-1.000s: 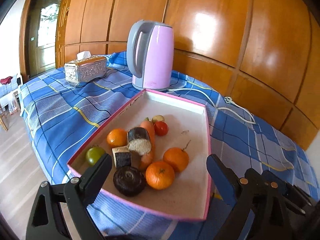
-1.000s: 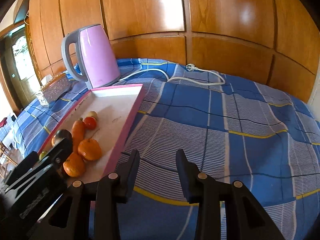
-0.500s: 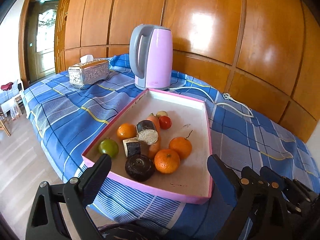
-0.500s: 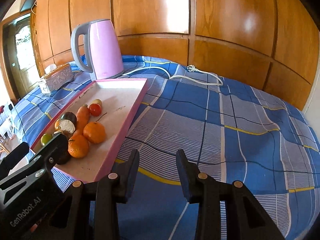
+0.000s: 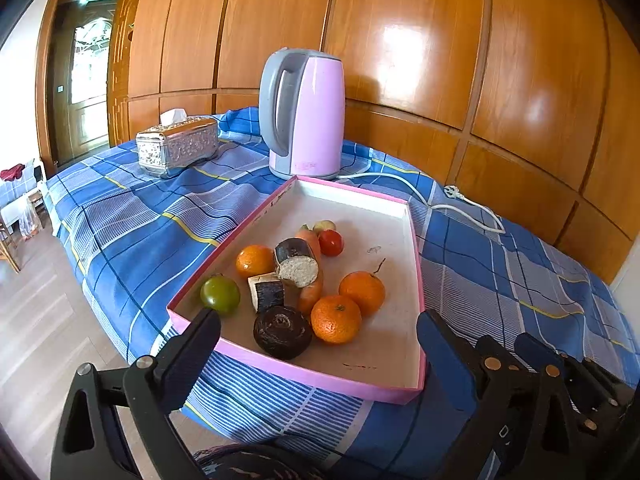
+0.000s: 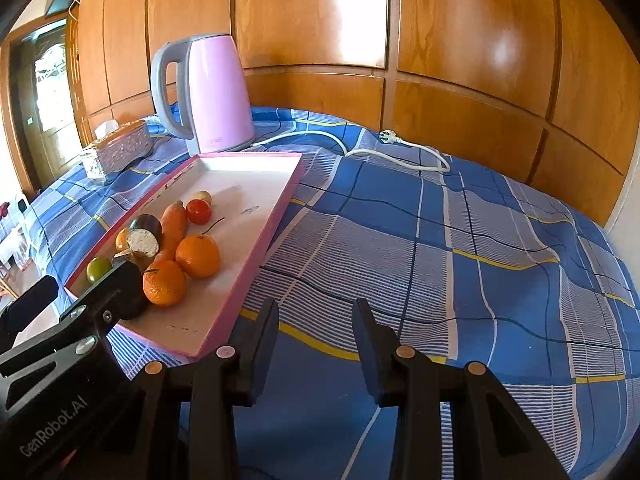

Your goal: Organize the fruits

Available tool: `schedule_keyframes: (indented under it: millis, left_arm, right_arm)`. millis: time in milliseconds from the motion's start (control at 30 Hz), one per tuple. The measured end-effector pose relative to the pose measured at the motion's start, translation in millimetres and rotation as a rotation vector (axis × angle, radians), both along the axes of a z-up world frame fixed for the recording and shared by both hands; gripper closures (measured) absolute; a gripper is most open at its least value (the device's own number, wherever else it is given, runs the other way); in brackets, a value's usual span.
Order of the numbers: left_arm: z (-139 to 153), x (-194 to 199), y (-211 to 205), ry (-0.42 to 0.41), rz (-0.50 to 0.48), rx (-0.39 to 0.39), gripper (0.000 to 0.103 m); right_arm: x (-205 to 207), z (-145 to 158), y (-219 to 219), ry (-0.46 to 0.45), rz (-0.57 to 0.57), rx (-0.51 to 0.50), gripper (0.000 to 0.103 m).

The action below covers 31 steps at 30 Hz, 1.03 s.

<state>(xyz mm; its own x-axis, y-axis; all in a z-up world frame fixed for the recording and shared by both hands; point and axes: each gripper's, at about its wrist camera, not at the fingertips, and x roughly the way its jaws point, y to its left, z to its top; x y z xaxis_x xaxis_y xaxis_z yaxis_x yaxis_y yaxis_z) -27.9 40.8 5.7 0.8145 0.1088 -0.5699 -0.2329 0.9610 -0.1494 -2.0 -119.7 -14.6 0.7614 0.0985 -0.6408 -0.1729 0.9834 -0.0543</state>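
- My left gripper (image 5: 318,344) hangs just off the tray's (image 5: 412,216) near edge with its jaws spread wide and nothing between them.
- My right gripper (image 6: 314,334) sits over the bare checked cloth (image 6: 460,248) beside the tray's right edge, jaws parted and empty.
- All the produce is bunched in the near half of the tray: 3 oranges (image 5: 336,319), a green fruit (image 5: 220,294) at the near left corner, a red tomato (image 5: 331,242), a carrot (image 5: 312,276) and dark cut pieces (image 5: 297,262).
- The far half of the tray is bare.
- I judge this fits either fruit already gathered or a mixed pile awaiting sorting; I can't tell which.
- Any pick would need jaws centred on 1 round fruit, clear of its touching neighbours.
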Motion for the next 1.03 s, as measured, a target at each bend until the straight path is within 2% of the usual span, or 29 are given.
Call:
schedule_keyframes:
  millis: [1033]
  left_arm:
    - [2.6,1.0,-2.1,-0.018,-0.013,0.008,0.001]
  right_arm:
    - [1.8,-1.8,1.6,0.009,0.005,0.0,0.065]
